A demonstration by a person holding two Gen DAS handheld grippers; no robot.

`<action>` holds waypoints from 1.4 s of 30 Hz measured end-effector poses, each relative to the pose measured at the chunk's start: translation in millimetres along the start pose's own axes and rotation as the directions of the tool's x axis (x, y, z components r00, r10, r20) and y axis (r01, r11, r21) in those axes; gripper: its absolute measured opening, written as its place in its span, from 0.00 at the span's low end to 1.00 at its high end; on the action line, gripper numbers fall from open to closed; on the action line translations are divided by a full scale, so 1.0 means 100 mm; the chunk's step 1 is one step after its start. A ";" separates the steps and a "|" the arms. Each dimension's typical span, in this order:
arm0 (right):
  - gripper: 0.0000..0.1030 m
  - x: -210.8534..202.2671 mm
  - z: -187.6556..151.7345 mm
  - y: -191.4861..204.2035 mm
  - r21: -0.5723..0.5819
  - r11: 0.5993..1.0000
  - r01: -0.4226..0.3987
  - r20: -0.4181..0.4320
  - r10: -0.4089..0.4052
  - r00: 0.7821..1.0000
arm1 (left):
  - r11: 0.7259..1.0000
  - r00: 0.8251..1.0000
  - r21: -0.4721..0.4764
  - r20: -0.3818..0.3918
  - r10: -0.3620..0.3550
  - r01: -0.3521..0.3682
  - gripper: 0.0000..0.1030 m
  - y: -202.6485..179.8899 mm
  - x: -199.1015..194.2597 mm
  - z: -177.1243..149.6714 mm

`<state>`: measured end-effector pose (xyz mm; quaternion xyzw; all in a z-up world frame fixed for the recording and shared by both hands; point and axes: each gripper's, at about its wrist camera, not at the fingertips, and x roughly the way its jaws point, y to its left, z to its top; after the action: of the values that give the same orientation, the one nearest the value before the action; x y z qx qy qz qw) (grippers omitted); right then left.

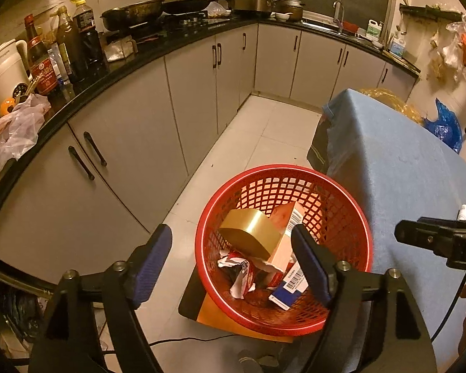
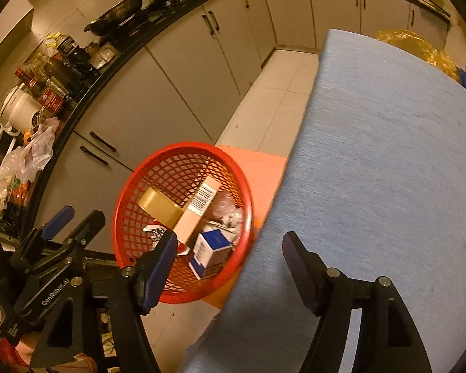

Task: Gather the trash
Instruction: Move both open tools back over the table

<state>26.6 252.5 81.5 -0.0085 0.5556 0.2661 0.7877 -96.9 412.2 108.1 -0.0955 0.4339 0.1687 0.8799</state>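
Red basket [image 1: 351, 208] hides lower trash (crumpled wrappers [image 1: 237, 272] indistinct).

The red plastic lattice basket [image 1: 351, 217] holds a glossy gold tape roll [image 1: 248, 233] and a navy-and-white barcoded carton [image 2: 212, 245]. The woven cloth-covered counter [image 2: 388, 155] is plain blue; the floor tiles [image 1: 264, 130] are white.

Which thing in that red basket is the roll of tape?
Find the red plastic mesh basket on the floor beside the blue-clothed table. Inside, the shiny gold-brown tape roll leans on a tall pinkish carton. It is the only round thing there; its neighbours are boxes and crumpled wrappers.
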 end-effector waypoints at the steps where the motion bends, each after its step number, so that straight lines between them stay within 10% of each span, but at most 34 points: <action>1: 0.73 -0.02 -0.01 -0.02 0.005 1.000 0.006 0.002 -0.006 1.000 | 1.000 1.000 -0.001 -0.001 -0.002 0.002 0.76 -0.01 -0.01 0.00; 22: 0.82 -0.93 -0.90 -1.53 0.293 0.952 0.092 0.073 -0.118 0.990 | 0.981 0.993 0.152 -0.023 -0.115 0.117 0.80 -1.03 -0.33 -0.18; 42: 0.82 -1.97 -1.80 -3.34 0.562 0.803 0.200 0.106 -0.309 0.945 | 0.802 0.916 0.442 -0.183 -0.358 0.402 0.80 -3.29 -0.36 -0.51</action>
<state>-34.7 -170.1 91.7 0.1664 0.5231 -0.0118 0.8358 -29.6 84.1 113.2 0.0282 0.4729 -0.1257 0.8717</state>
